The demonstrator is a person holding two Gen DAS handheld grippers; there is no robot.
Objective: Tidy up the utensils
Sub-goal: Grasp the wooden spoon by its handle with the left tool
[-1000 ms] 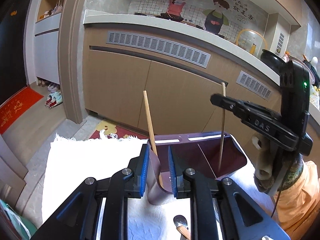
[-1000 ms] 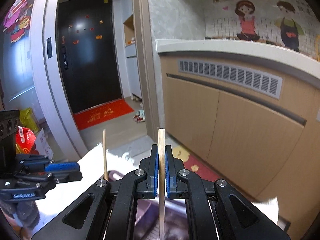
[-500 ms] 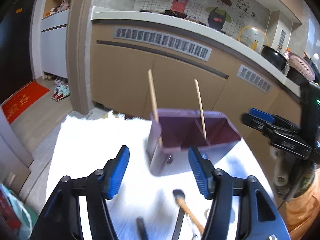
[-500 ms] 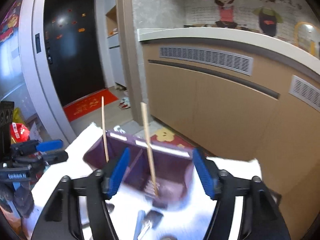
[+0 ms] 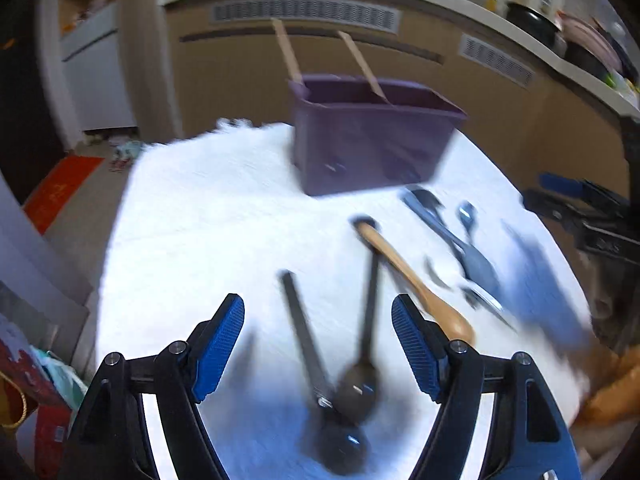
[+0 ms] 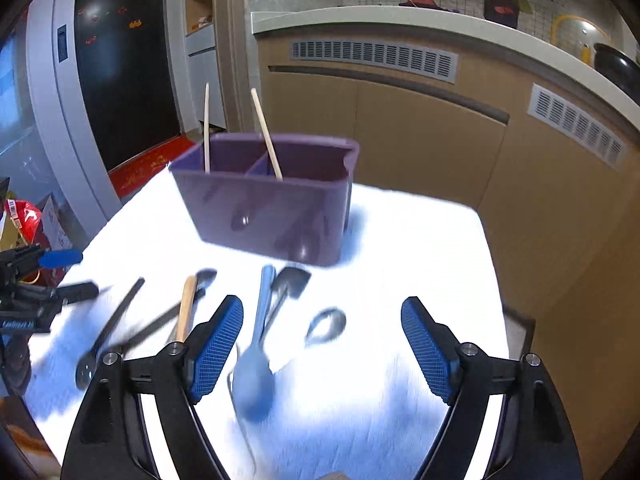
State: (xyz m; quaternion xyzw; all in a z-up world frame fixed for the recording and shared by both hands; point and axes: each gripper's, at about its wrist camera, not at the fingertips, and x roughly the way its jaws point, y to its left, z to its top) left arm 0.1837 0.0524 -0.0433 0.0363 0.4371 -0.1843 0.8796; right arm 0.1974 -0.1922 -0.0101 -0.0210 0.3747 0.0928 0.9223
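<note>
A purple divided utensil holder stands on the white cloth with two wooden chopsticks upright in it, one per compartment. My left gripper is open and empty above two dark spoons. A wooden spoon lies to its right. My right gripper is open and empty above a grey spoon, a black spatula and a small metal spoon. The view is motion blurred.
The white cloth covers a small table. Brown kitchen cabinets stand behind it. The right gripper shows at the right edge of the left wrist view; the left gripper shows at the left edge of the right wrist view.
Both grippers opened: the left let go of the holder's wall, the right of a chopstick now in the holder. Both pulled back and tilted down over the loose utensils.
</note>
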